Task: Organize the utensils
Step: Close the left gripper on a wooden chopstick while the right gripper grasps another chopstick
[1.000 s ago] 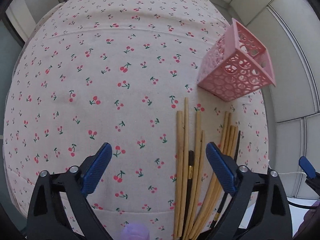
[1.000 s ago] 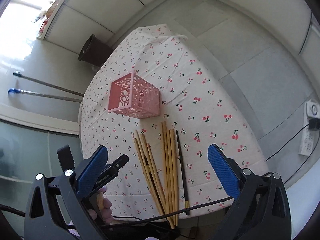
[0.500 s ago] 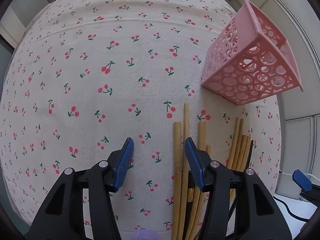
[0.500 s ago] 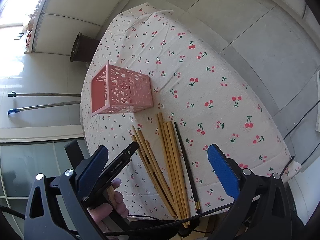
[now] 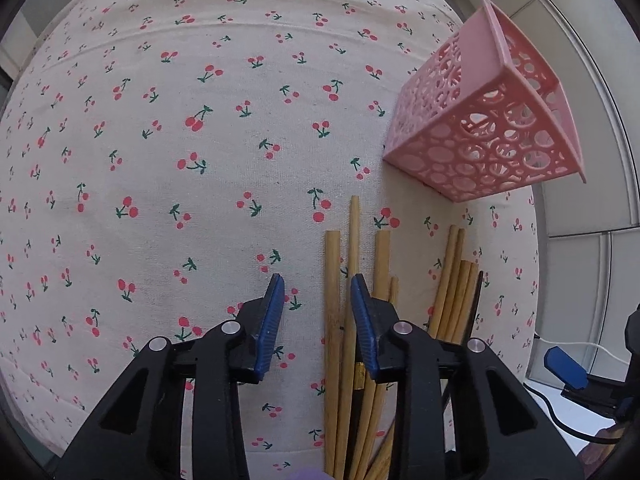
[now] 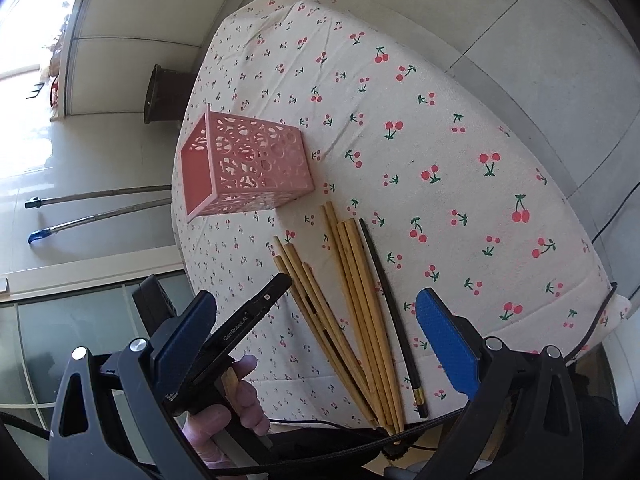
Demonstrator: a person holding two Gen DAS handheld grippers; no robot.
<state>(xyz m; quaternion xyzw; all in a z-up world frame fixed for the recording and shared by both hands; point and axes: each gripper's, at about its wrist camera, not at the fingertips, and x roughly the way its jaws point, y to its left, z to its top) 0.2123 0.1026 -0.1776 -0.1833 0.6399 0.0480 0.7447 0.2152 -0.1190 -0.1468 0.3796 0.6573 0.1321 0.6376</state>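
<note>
So the surface [image 5: 168, 128] is covered in a cream cloth with little red cherries all over, and it's got a few soft creases in it. Around it the room is pale grey floor tiles [image 6: 460, 12], a dark bin [image 6: 166, 94] off past the far corner, and two metal poles [image 6: 104, 204] lying on the floor, one with a blue end.

The only container is a pink basket [image 5: 486, 120] with a cut-out circle pattern, standing upright near one edge of the surface. From the right wrist view you can see in through its open top and nothing shows inside.

The chopsticks [image 6: 352, 292] are all lying flat on the cloth just beside the basket, fanned into two loose wooden bunches with one black chopstick [image 6: 390, 308] along the outer side. Another dark one looks partly buried in the nearer bunch.

The left gripper [image 5: 318, 300] is low over the cloth with its jaws narrowed but not closed, the leftmost wooden chopstick sitting in the gap between them; can't tell if the pads actually touch it. The right gripper [image 6: 316, 320] hangs back above the near edge, jaws spread wide, holding nothing.
</note>
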